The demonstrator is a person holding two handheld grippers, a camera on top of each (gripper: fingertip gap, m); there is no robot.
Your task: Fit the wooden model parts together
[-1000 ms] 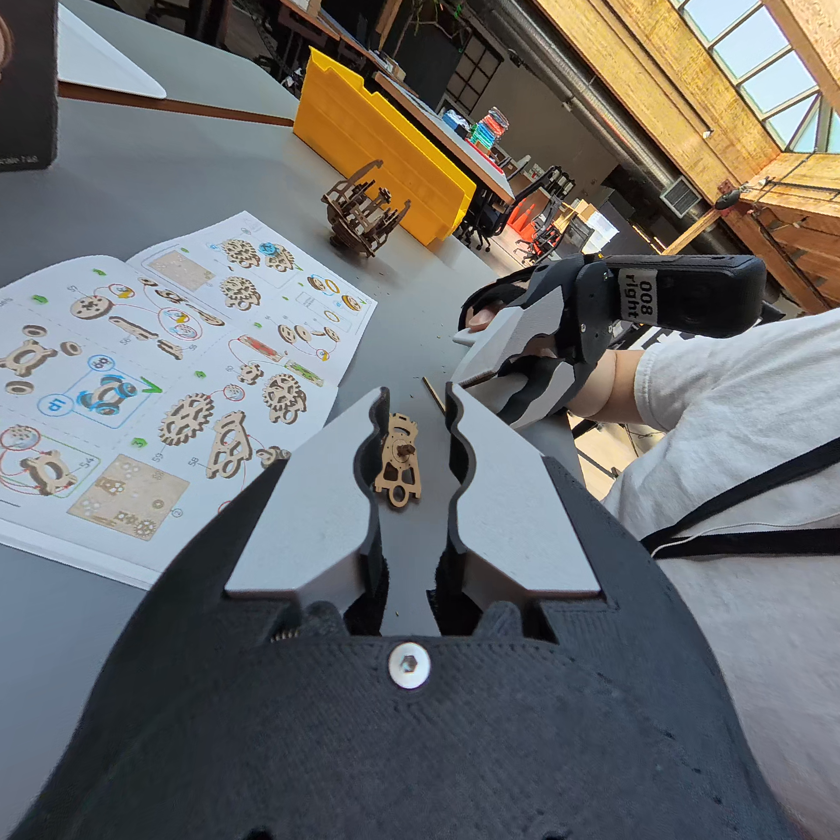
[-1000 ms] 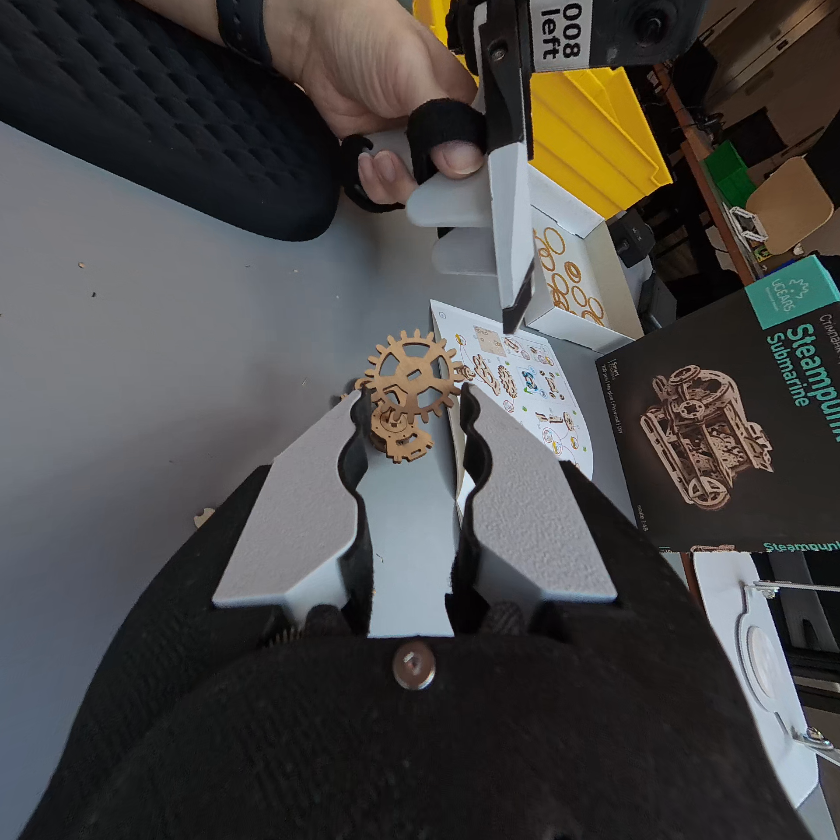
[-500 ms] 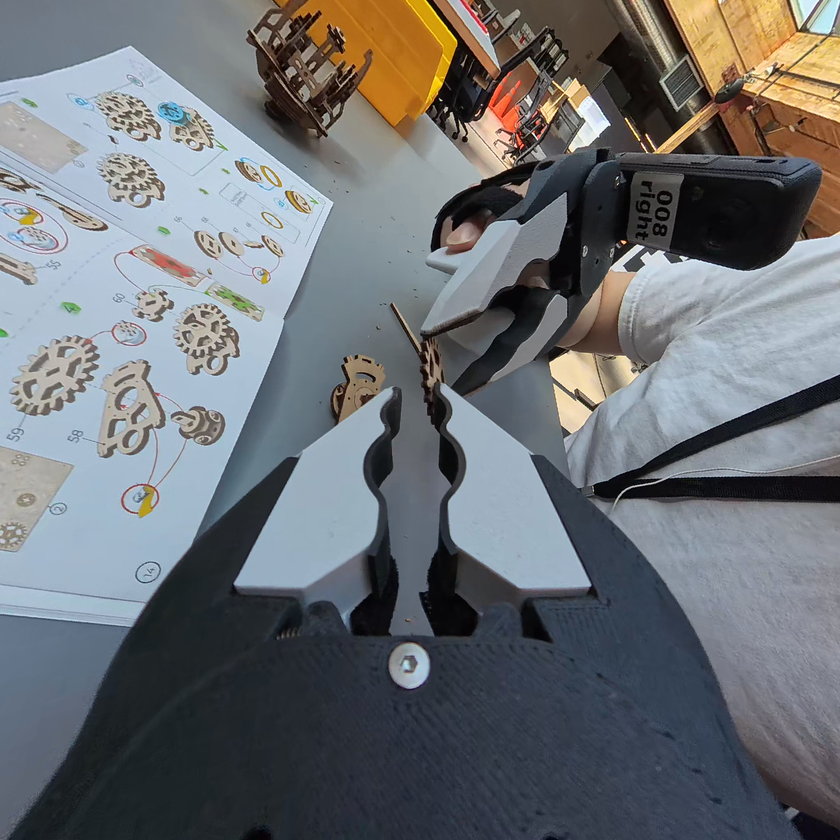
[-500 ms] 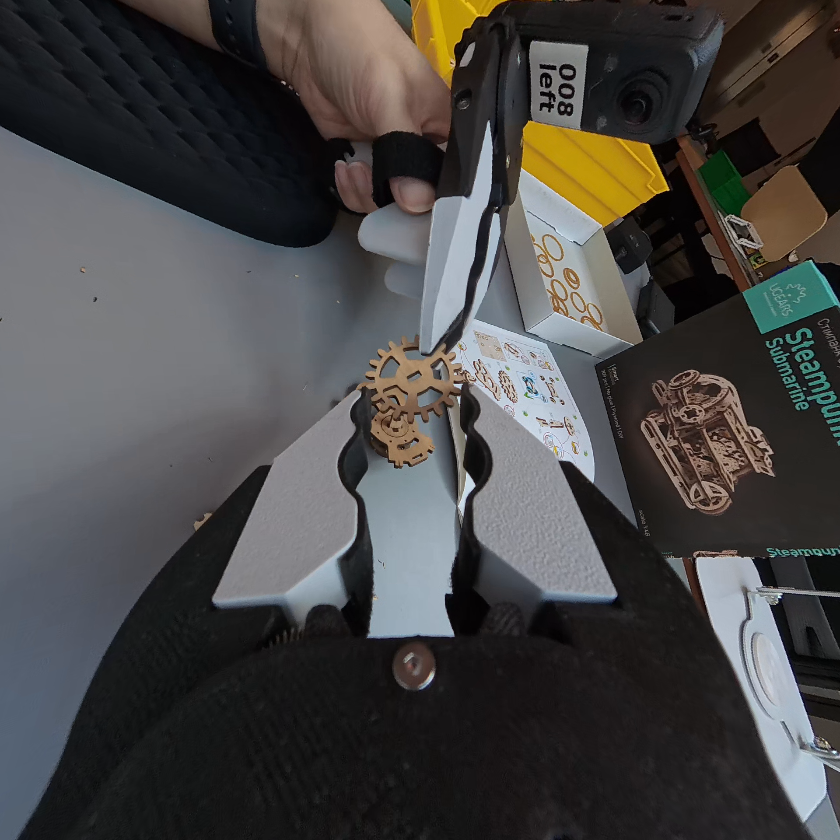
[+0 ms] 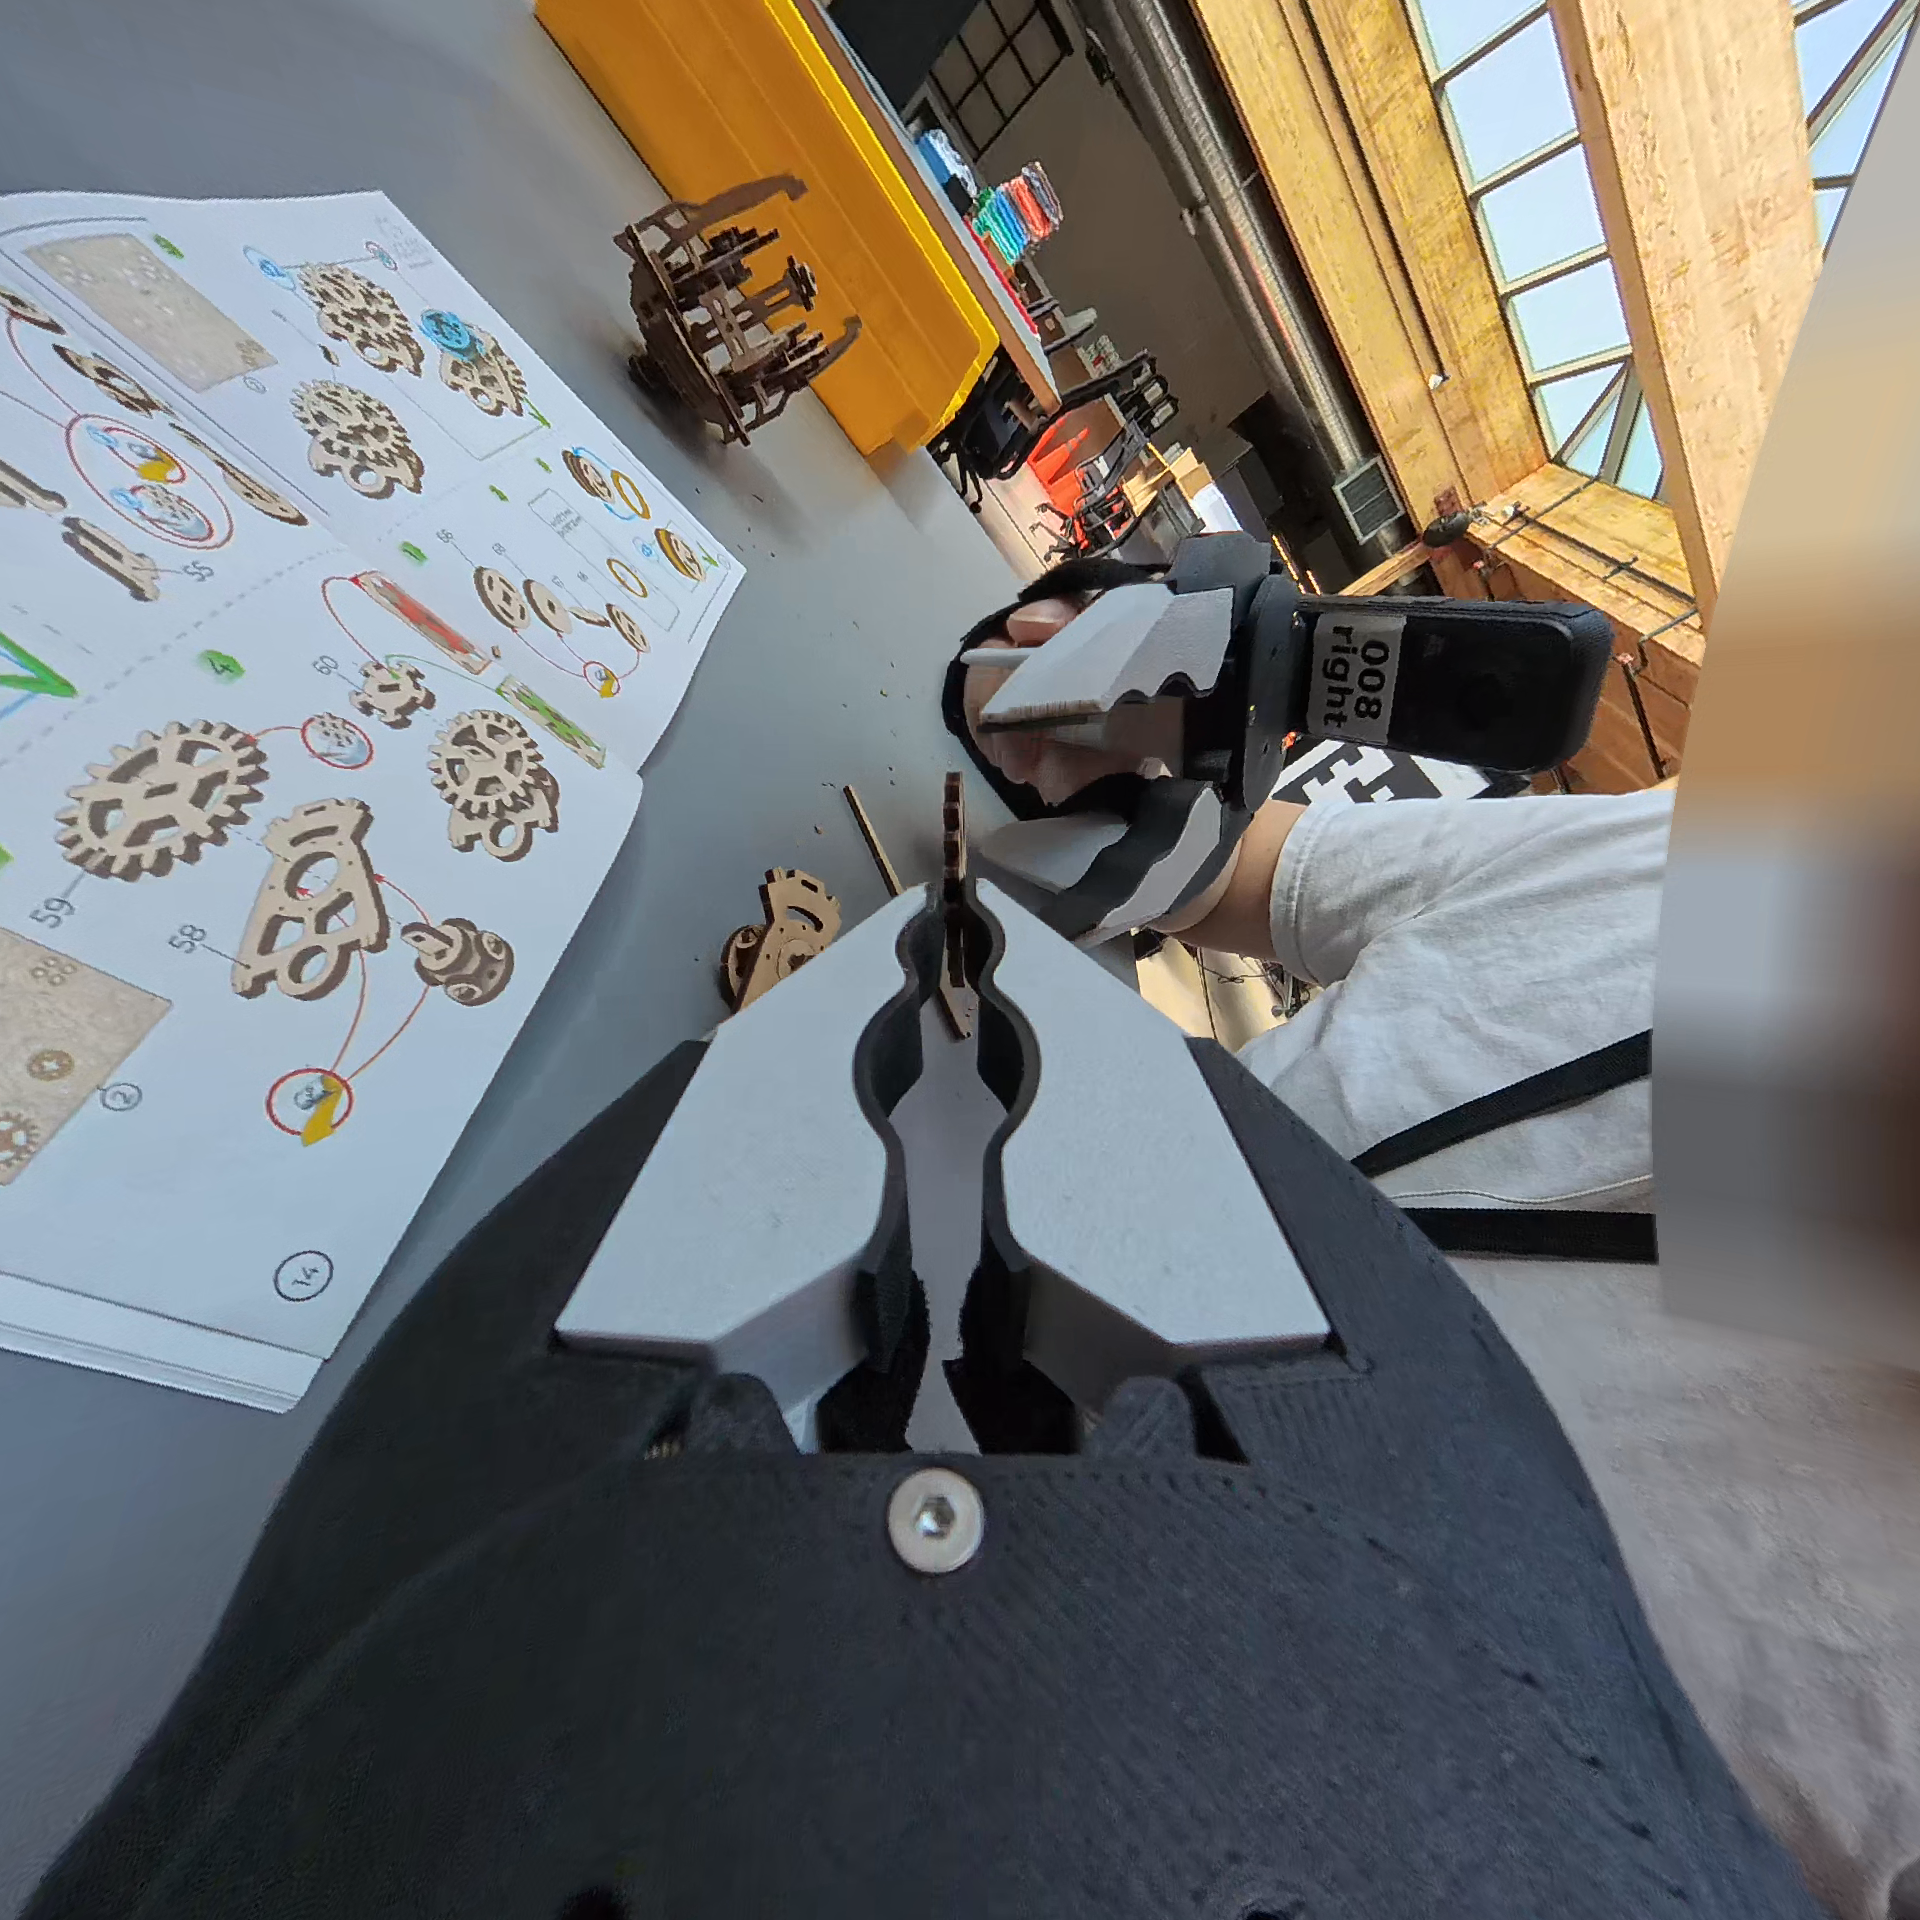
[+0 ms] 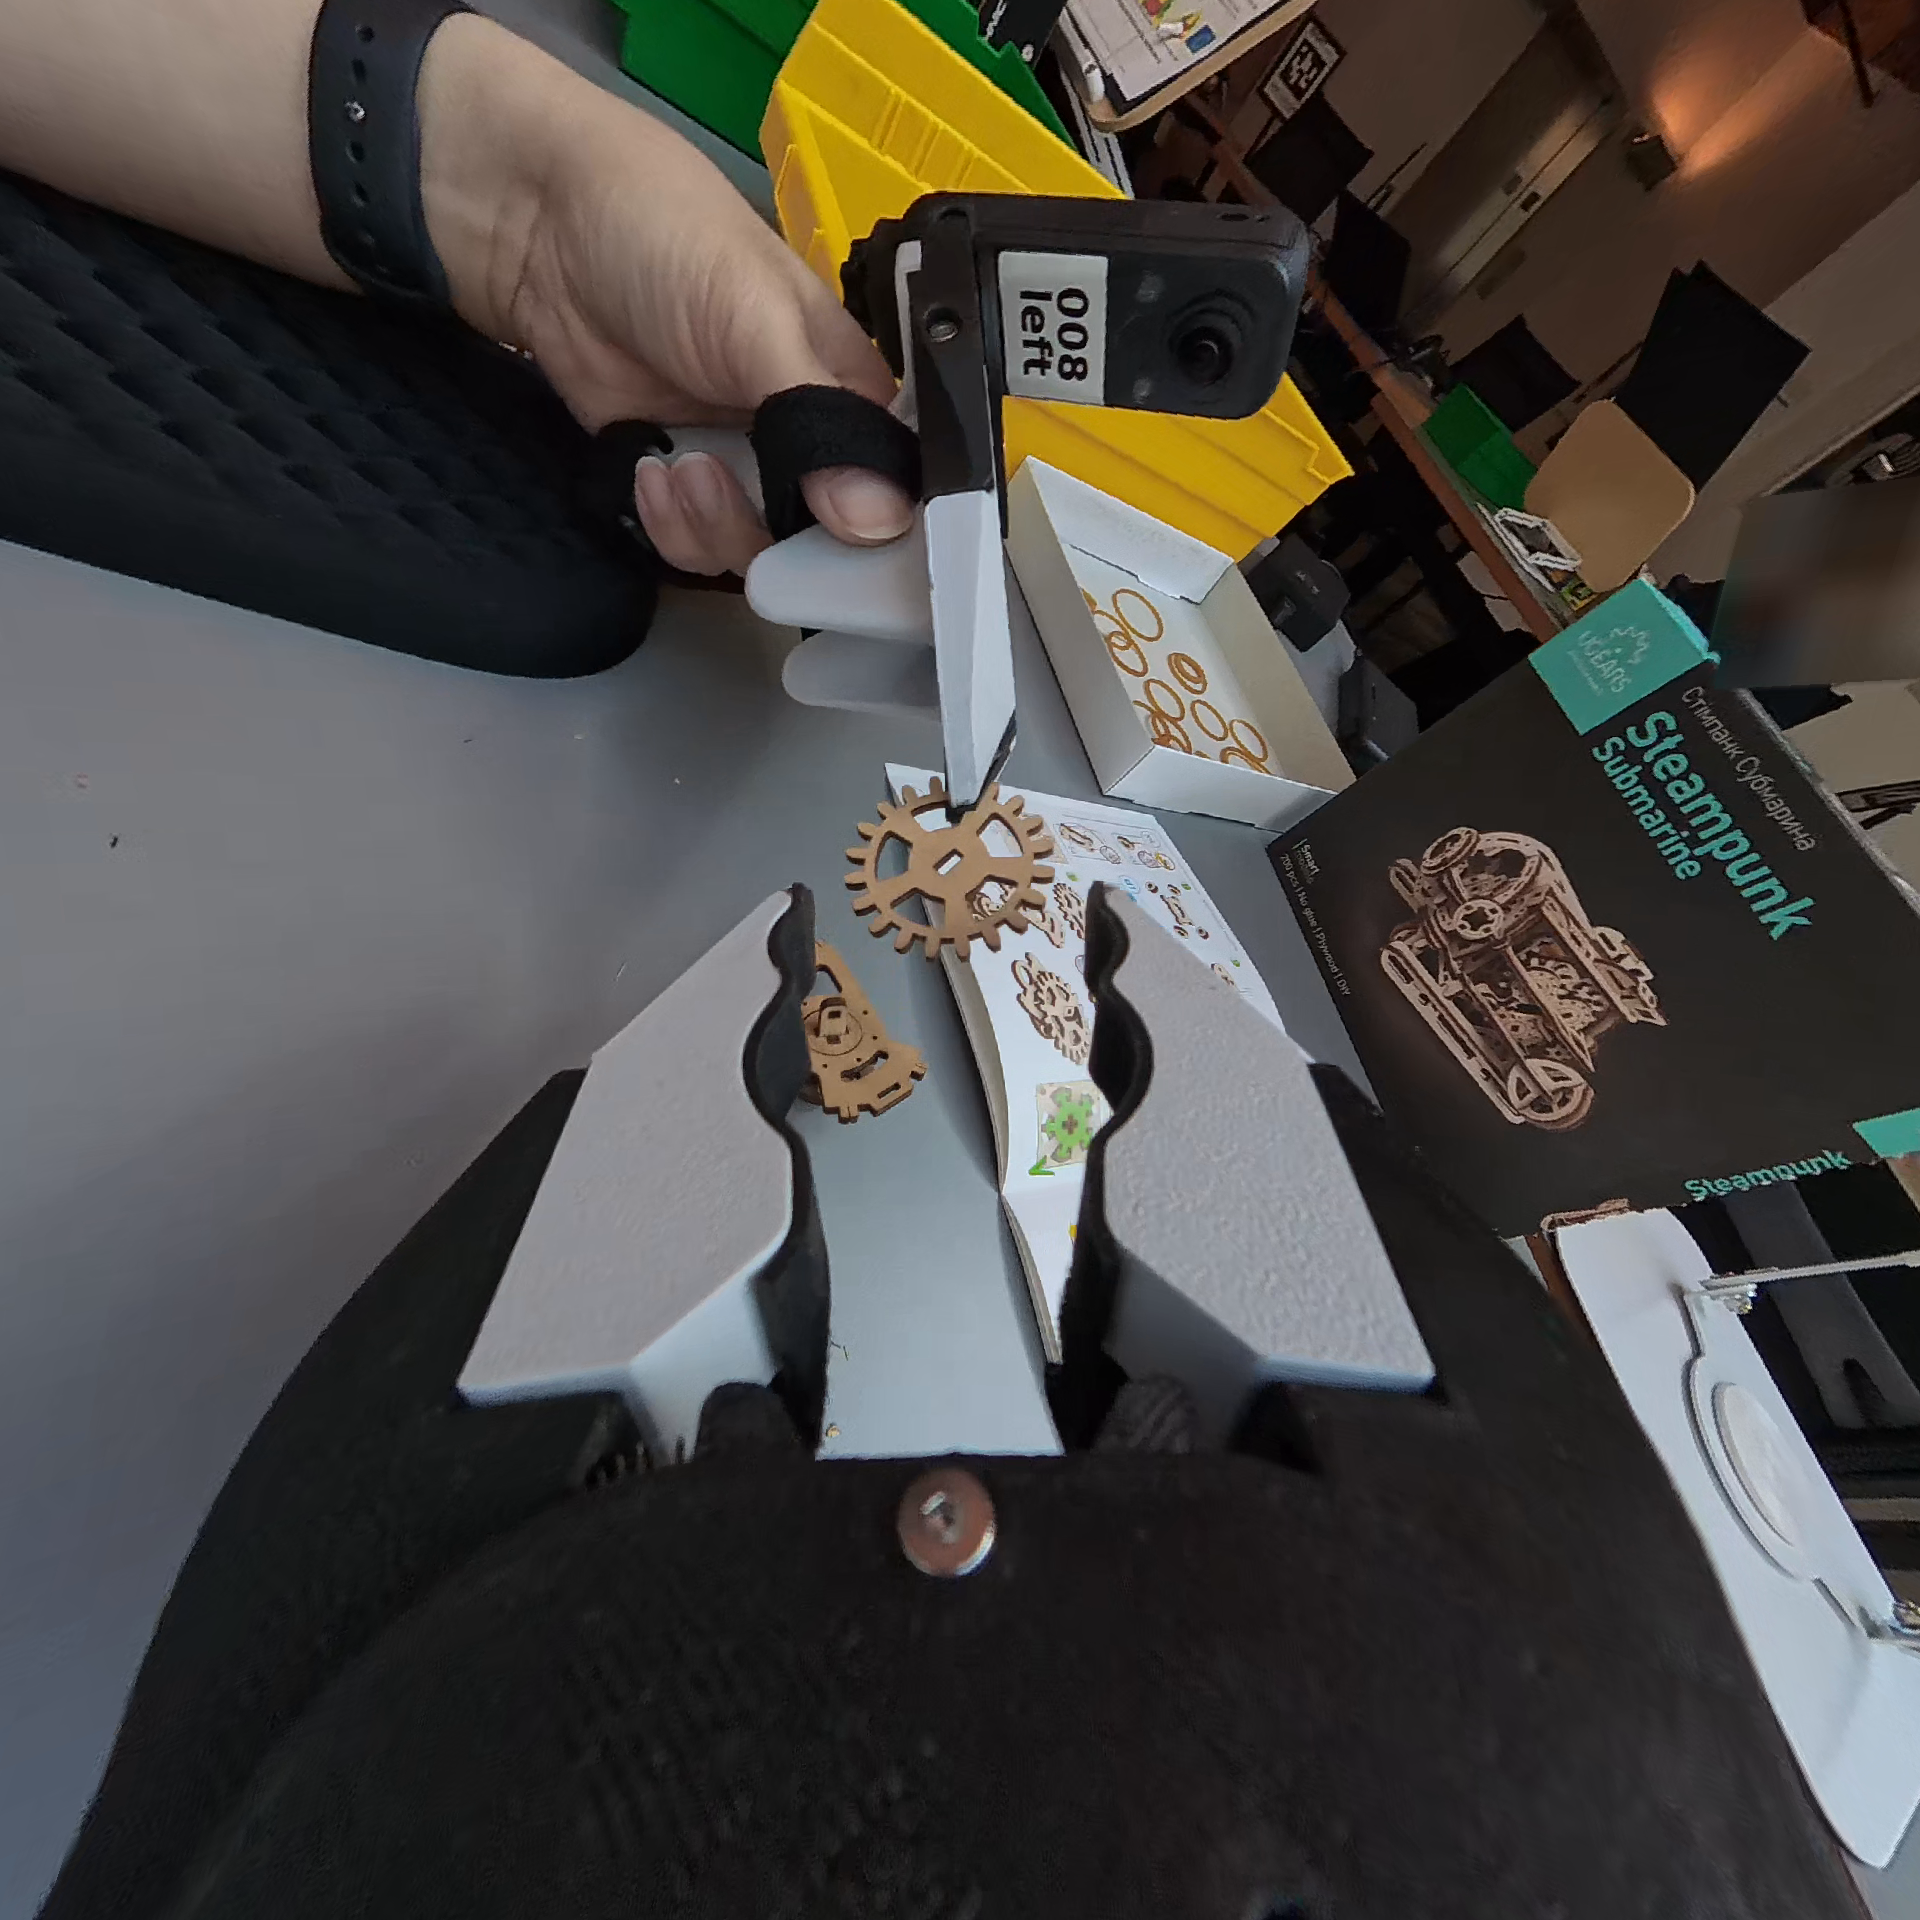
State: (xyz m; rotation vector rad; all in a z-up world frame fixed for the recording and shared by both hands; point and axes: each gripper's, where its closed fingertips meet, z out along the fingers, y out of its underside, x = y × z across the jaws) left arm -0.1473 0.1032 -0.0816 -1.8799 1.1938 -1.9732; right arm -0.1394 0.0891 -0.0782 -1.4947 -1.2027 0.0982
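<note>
A wooden gear point(image 6: 945, 873) hangs upright above the grey table, pinched at its top rim by my left gripper point(image 6: 971, 795). In the left wrist view the gear point(image 5: 951, 831) shows edge-on between the shut tips of the left gripper point(image 5: 951, 899). My right gripper point(image 6: 945, 914) is open and empty, its fingers either side of and just below the gear; it also shows in the left wrist view point(image 5: 992, 779). A flat wooden bracket part point(image 6: 847, 1049) with a small hub lies on the table by the right gripper's left finger; it also shows in the left wrist view point(image 5: 779, 935).
An open instruction booklet point(image 5: 312, 727) lies left of the parts. A partly built wooden model point(image 5: 727, 322) stands before a yellow bin point(image 5: 790, 187). A white box of rings point(image 6: 1164, 675), a black product box point(image 6: 1558, 935) and a black mat point(image 6: 260, 468) surround the spot. A thin stick point(image 5: 871, 842) lies nearby. The grippers are tip to tip, or close to it.
The left gripper swung over from the bracket part and shut on the gear's rim. The right gripper, which held the gear, opened and let it go.
</note>
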